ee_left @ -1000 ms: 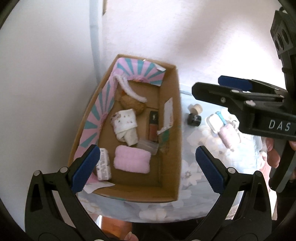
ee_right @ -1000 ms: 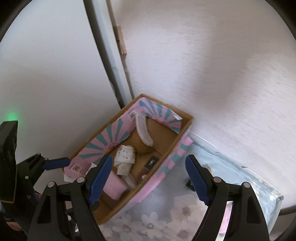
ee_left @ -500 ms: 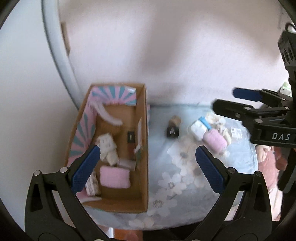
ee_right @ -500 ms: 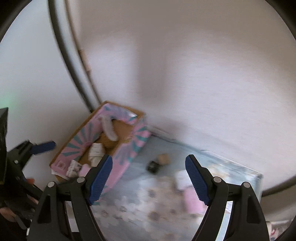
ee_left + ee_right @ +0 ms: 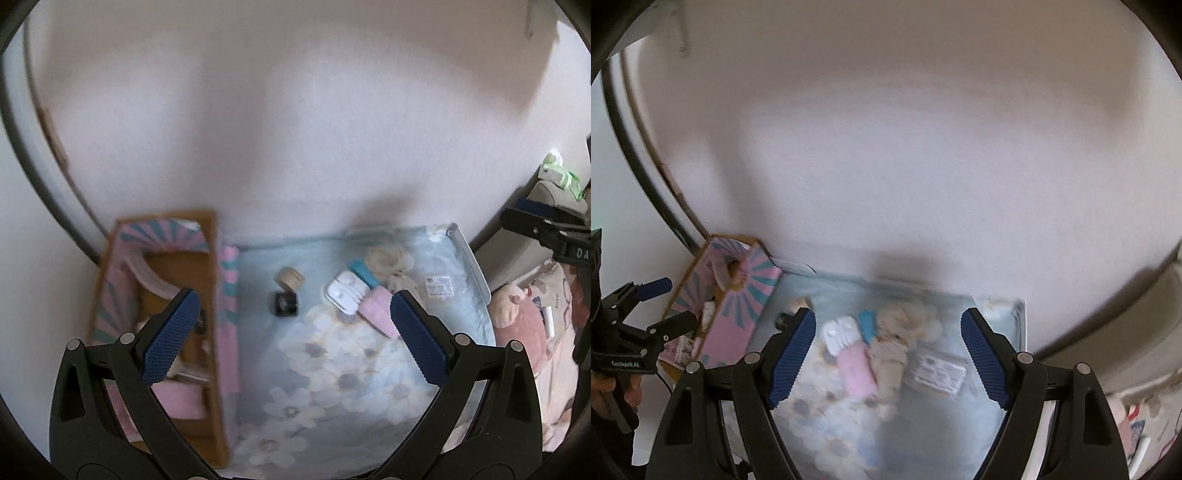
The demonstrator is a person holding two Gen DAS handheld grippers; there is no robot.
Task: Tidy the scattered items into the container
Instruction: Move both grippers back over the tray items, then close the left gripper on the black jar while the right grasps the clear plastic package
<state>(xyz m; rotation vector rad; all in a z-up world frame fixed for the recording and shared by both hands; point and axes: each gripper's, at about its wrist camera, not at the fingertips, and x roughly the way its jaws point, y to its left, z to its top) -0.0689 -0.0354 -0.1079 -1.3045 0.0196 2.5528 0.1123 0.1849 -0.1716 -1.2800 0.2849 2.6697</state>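
Both grippers are held above the table with jaws spread wide and nothing between them: the left gripper over the gap between box and loose items, the right gripper over the items. The box stands at the table's left end, against the wall, with several items inside. On the floral cloth lie a black jar, a tan cap, a white case, a teal piece and a pink roll, well apart from the box.

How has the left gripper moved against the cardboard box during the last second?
Yes. The left gripper has swung right: one second ago its open jaws framed the cardboard box; now they frame the floral cloth and small black jar.
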